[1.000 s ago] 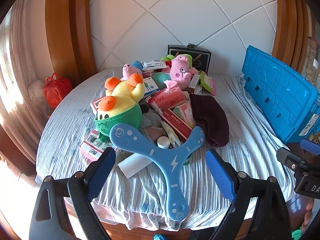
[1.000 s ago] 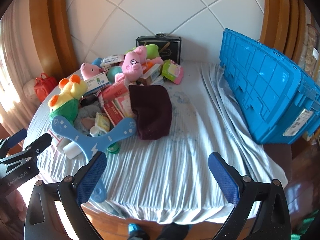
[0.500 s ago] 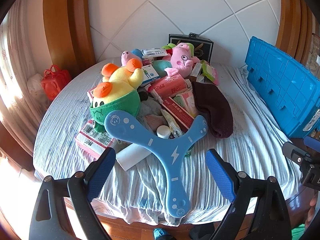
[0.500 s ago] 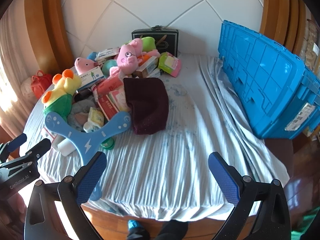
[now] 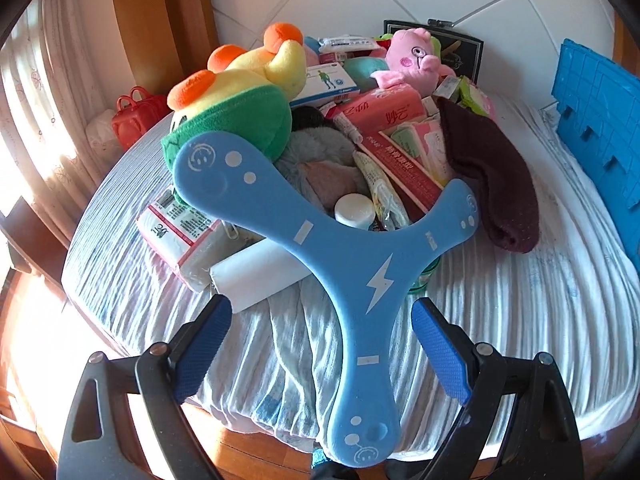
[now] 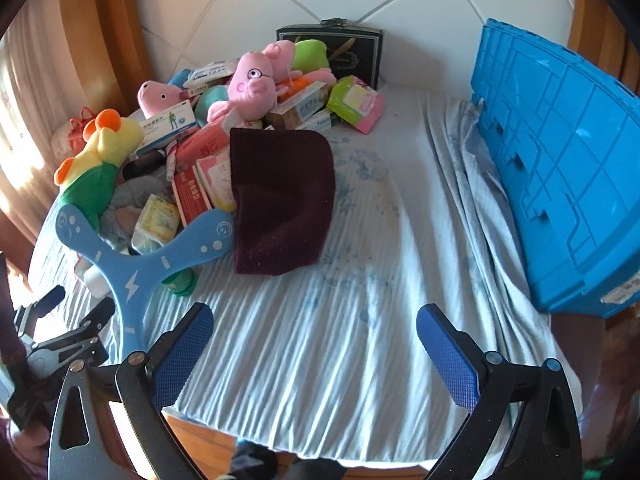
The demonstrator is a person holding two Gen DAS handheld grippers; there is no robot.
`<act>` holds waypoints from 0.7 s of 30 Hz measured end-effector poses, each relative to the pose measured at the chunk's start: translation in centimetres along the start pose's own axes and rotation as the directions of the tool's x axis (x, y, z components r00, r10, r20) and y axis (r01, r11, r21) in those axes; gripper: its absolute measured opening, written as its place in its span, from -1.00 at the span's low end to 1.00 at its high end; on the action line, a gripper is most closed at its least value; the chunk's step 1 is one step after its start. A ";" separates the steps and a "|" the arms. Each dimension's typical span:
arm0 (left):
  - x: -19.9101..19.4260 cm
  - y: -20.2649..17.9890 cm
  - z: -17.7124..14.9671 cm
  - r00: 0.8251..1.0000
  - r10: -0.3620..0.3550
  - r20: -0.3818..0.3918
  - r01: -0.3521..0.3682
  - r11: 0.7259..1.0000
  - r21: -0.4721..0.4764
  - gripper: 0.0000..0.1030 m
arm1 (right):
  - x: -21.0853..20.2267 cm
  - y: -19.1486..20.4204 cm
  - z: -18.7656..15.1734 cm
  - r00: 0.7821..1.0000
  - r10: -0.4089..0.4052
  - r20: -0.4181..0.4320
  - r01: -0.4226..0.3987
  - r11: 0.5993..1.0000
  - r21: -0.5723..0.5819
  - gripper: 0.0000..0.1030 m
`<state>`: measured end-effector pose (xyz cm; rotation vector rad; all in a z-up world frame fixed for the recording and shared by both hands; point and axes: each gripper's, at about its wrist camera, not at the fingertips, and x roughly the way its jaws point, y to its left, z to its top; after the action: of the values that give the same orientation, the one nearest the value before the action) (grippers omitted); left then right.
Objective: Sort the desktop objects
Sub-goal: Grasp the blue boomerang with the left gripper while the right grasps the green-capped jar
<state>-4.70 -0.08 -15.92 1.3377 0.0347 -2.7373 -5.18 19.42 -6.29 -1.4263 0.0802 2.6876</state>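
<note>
Left gripper [image 5: 320,344]: jaws spread wide, nothing held; the near arm of the blue boomerang [image 5: 360,300] lies between the two pads, untouched.
Right gripper [image 6: 314,354]: jaws wide apart, empty, hovering over bare striped cloth [image 6: 360,280] near the table edge.
Boomerang: three-armed, resting on top of the pile; its near arm overhangs the table edge toward the left gripper.
Under boomerang: a white roll [image 5: 256,272], a white-capped bottle [image 5: 354,210], a paper packet [image 5: 180,232].
Mid pile: a dark maroon cloth [image 6: 280,196] to the right; red and pink packets [image 5: 384,114] just beside it; a yellow-and-green plush [image 5: 236,108] at left.
Far pile: a pink pig plush [image 6: 254,84], a medicine box [image 6: 168,122], and a black case [image 6: 330,50] against the wall.
Blue crate [image 6: 560,168]: at the right side, well apart from the pile; its inside is hidden.
Progress: by the look of it, sorting has barely begun; everything visible sits in one heap, nothing grouped.
Left to do: judged as nearly all of it; the boomerang appears to be the first pick.
</note>
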 end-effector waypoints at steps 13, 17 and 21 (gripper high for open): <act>7.0 -2.4 -1.0 0.995 0.055 -0.083 -0.063 0.993 -0.097 -0.13 | 8.6 -1.6 3.1 0.984 0.134 -0.118 -0.151 0.977 -0.149 1.00; 5.2 -0.7 -0.7 0.999 0.032 0.002 -0.031 0.988 -0.152 -0.20 | 9.1 0.4 2.9 0.972 0.206 -0.114 -0.223 0.959 -0.175 1.00; 4.6 1.0 -0.2 0.999 0.034 0.021 -0.030 0.986 -0.164 -0.20 | 9.8 3.7 1.7 0.949 0.289 -0.128 -0.312 0.919 -0.242 0.85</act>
<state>-7.22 -1.44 -19.65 1.2511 0.2294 -2.6567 -12.49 16.51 -13.43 -1.7402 -0.0533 2.9697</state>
